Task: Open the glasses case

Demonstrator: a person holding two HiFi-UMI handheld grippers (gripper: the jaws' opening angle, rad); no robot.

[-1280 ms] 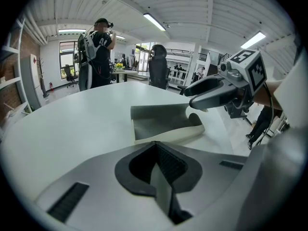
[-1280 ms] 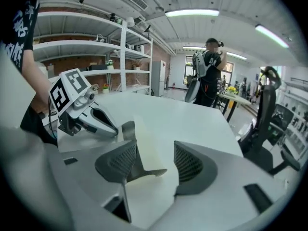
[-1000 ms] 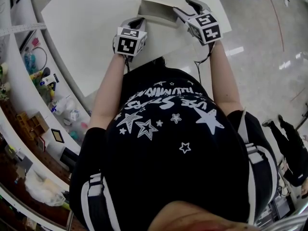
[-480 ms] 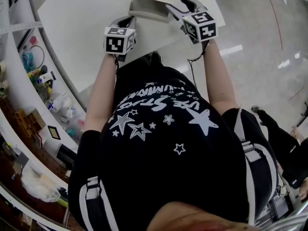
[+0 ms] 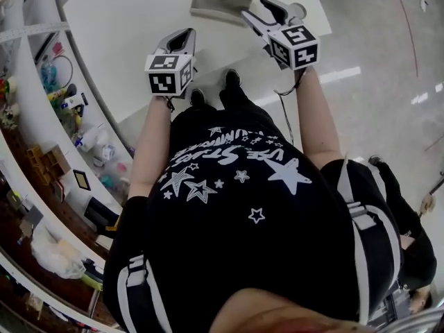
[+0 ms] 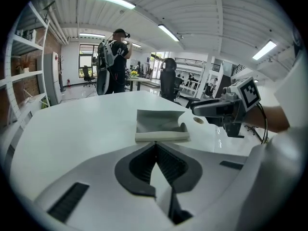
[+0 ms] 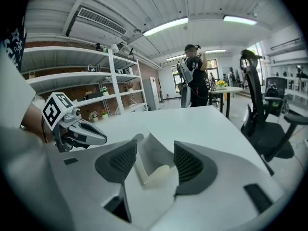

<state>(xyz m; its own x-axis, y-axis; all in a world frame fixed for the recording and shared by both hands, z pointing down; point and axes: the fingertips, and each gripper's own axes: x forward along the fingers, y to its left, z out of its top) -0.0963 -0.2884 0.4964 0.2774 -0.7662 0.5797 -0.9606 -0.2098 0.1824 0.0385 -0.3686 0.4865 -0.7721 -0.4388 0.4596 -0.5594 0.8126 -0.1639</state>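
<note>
Grey-white glasses case (image 5: pixel 216 7) lies on the white table (image 5: pixel 125 19) with its lid standing up, so it is already open. The right claw (image 7: pixel 155 146) has its jaws spread wide, and the case (image 7: pixel 149 158) shows in the gap between them. Neither pad is pressed on it, and no view shows whether a jaw tip touches the case. From above, this claw (image 5: pixel 267 12) reaches to the right end of the case. The left claw (image 6: pixel 155 146) has its jaws closed tip to tip with nothing between them. It points at the case (image 6: pixel 161 125) from nearby without touching it, and from above it (image 5: pixel 182 39) sits over bare table. In the right claw's view the claw's own body hides the near part of the case. There is one case, one table and two claws.
</note>
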